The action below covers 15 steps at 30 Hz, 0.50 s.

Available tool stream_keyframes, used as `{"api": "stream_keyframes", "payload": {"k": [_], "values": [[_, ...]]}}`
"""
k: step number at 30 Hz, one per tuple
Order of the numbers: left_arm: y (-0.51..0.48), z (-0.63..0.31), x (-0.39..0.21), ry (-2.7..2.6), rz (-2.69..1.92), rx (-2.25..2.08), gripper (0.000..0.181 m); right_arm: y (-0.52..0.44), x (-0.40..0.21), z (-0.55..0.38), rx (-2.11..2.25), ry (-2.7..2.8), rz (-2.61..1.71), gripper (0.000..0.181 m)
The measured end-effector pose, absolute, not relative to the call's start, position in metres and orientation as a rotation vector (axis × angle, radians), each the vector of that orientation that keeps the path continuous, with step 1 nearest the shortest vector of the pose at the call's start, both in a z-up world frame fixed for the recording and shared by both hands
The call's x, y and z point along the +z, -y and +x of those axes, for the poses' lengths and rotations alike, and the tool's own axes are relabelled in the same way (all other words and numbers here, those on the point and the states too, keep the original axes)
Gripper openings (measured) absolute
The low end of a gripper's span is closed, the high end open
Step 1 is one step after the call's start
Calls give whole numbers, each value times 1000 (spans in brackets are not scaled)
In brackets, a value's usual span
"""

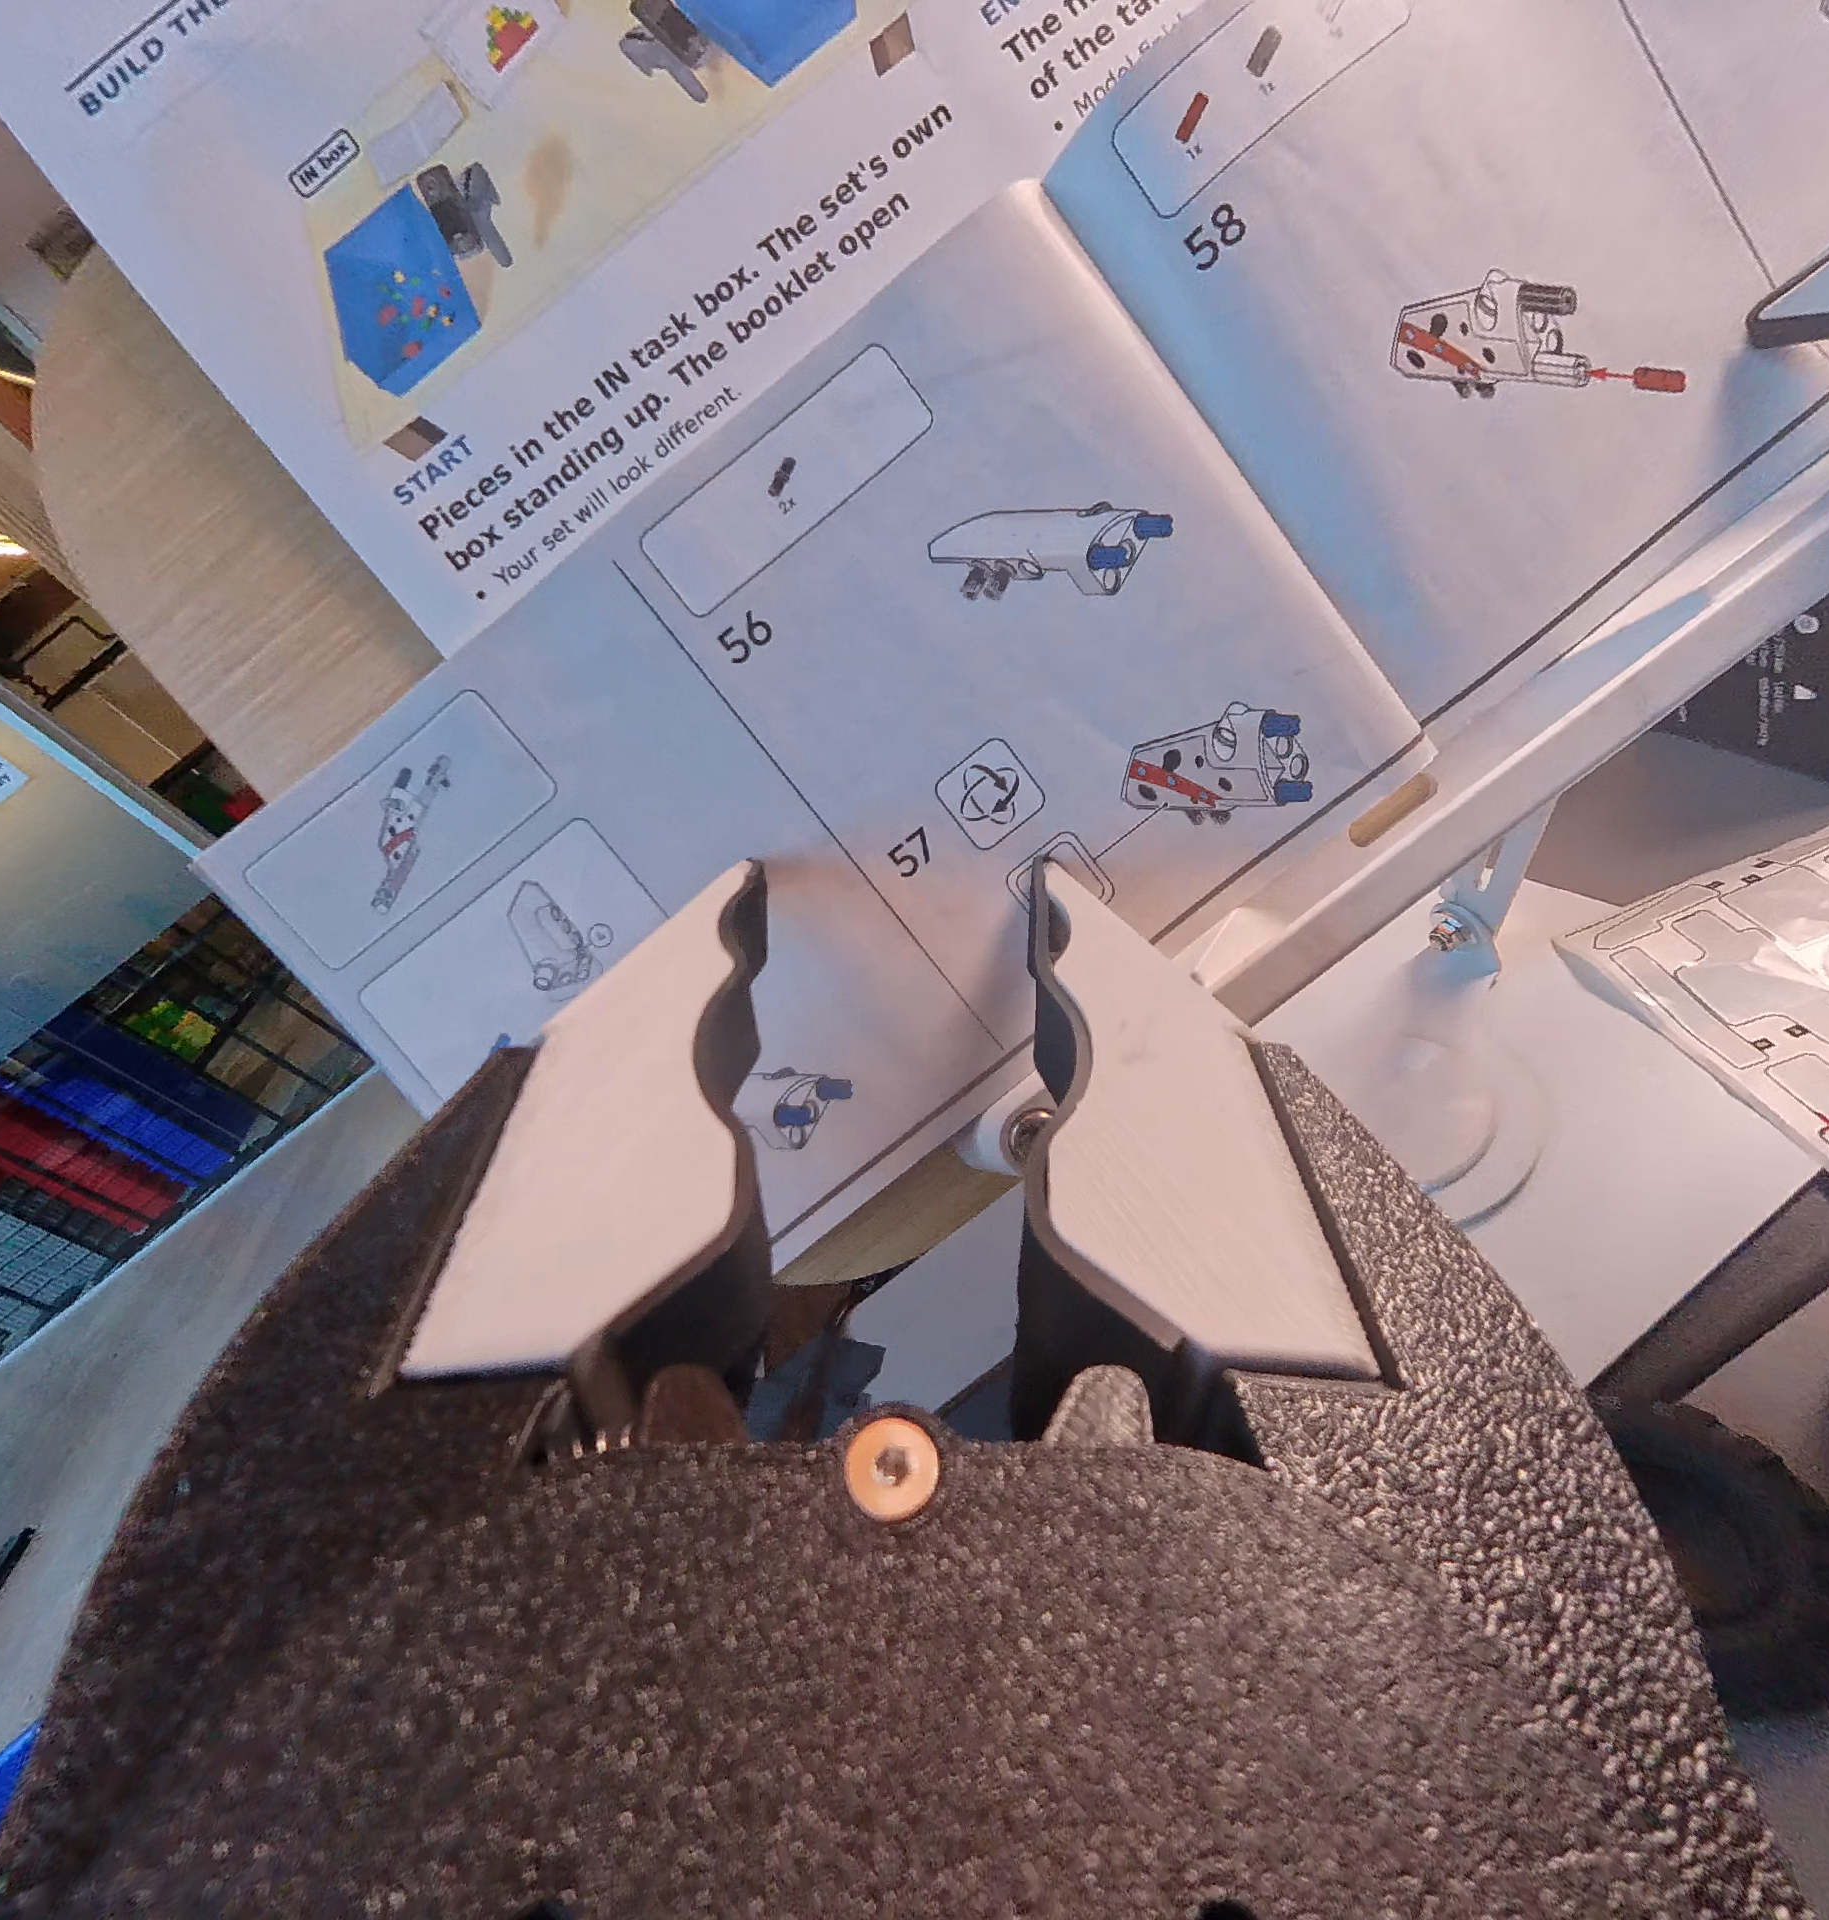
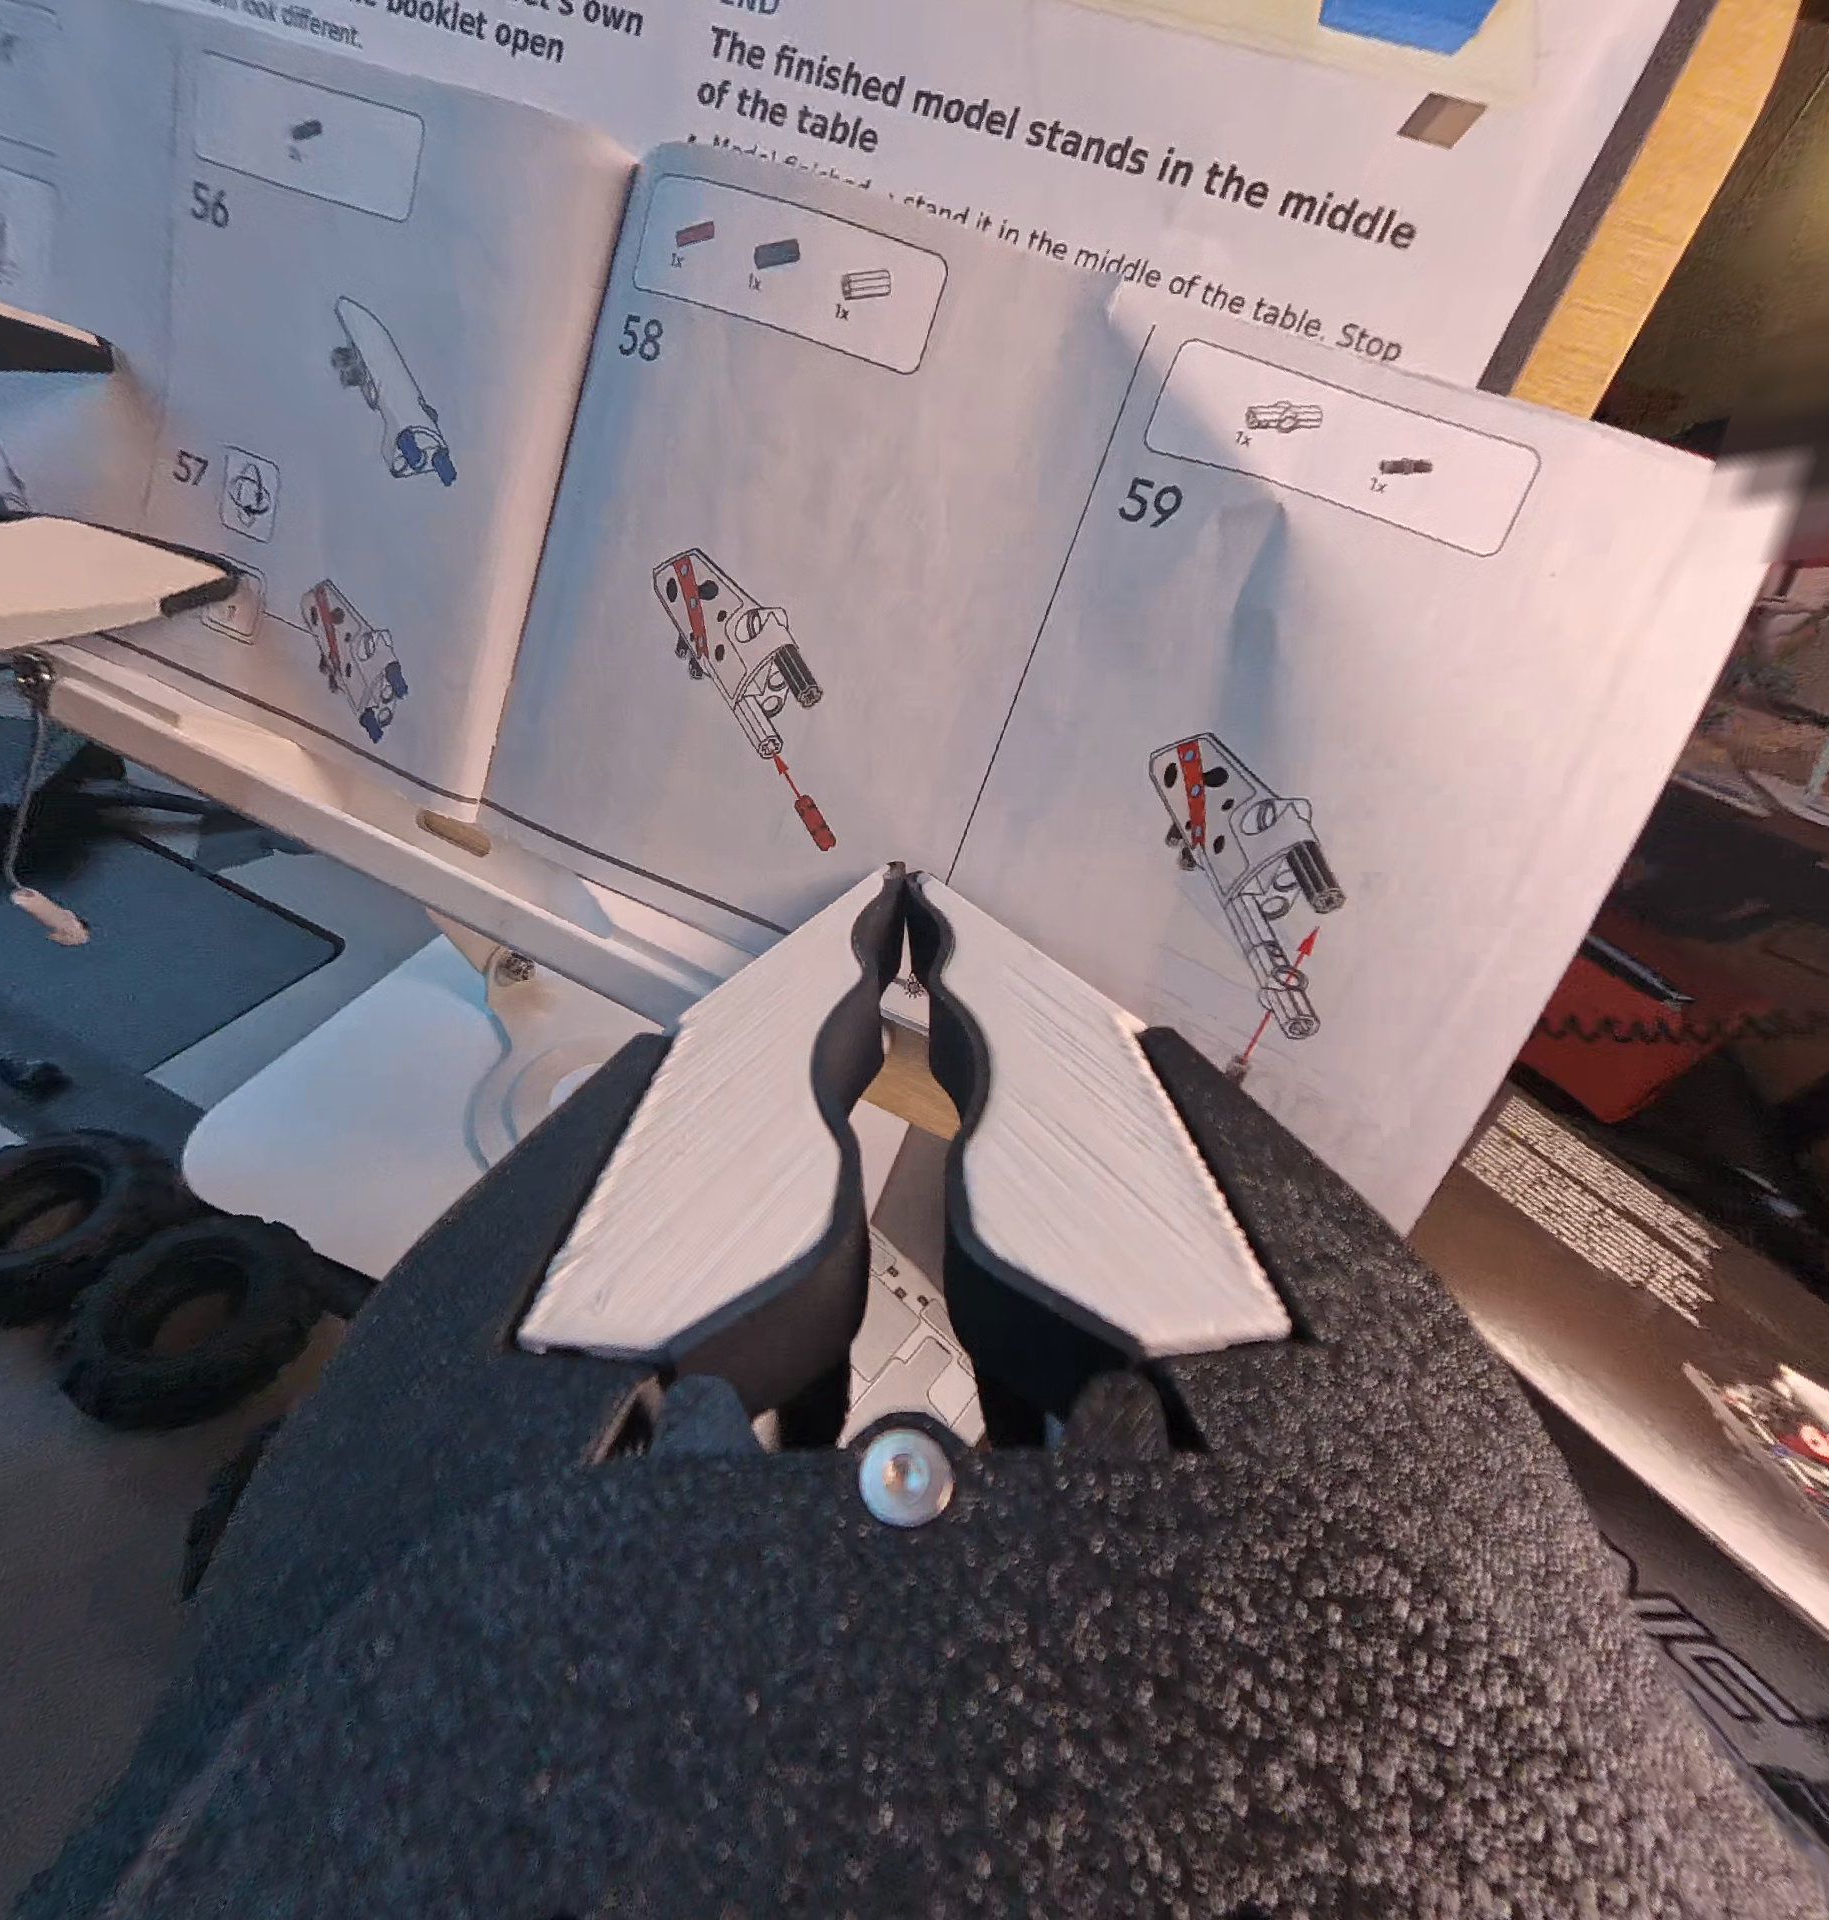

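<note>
An open building-instruction booklet [image 1: 993, 644] stands on a white stand [image 1: 1575, 686]. My left gripper [image 1: 894, 883] is open. Its fingertips are at the lower part of the booklet's left page, and the right fingertip [image 1: 1045, 914] seems to touch the paper. It also shows at the left edge of the right wrist view [image 2: 151, 478]. My right gripper [image 2: 905, 878] is shut, with its tips against the lower edge of the booklet's right page [image 2: 1253, 675]. Nothing shows between its tips. Its dark fingertip shows at the far right of the left wrist view [image 1: 1803, 324].
A large printed sheet [image 1: 681, 260] stands behind the booklet. Two black tyres [image 2: 48, 1216] [image 2: 183, 1320] lie left of the stand's round base [image 2: 390, 1112]. A sticker sheet [image 1: 1772, 966] and a dark printed box [image 2: 1616, 1299] lie to the right. Shelves of bins [image 1: 79, 1143] stand far left.
</note>
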<state>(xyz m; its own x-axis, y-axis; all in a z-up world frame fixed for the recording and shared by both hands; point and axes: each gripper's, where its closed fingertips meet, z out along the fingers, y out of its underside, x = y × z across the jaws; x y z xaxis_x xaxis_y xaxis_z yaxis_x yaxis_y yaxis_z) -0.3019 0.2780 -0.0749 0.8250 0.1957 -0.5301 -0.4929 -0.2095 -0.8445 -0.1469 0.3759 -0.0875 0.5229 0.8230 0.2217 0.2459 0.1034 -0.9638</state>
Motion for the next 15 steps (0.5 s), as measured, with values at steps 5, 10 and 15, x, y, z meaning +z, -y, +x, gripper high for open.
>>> {"api": "stream_keyframes", "payload": {"k": [5,10,15], "values": [[-274,-303,-78,-209,-1668,612,51,-375,-94,-135,570,932,-1444,10],[-259,-303,-74,-173,-1691,569,59,-371,-102,-119,669,933,-1458,29],[-207,-263,-34,-90,-1578,344,59,-321,-74,-83,765,1004,-1297,28]]}}
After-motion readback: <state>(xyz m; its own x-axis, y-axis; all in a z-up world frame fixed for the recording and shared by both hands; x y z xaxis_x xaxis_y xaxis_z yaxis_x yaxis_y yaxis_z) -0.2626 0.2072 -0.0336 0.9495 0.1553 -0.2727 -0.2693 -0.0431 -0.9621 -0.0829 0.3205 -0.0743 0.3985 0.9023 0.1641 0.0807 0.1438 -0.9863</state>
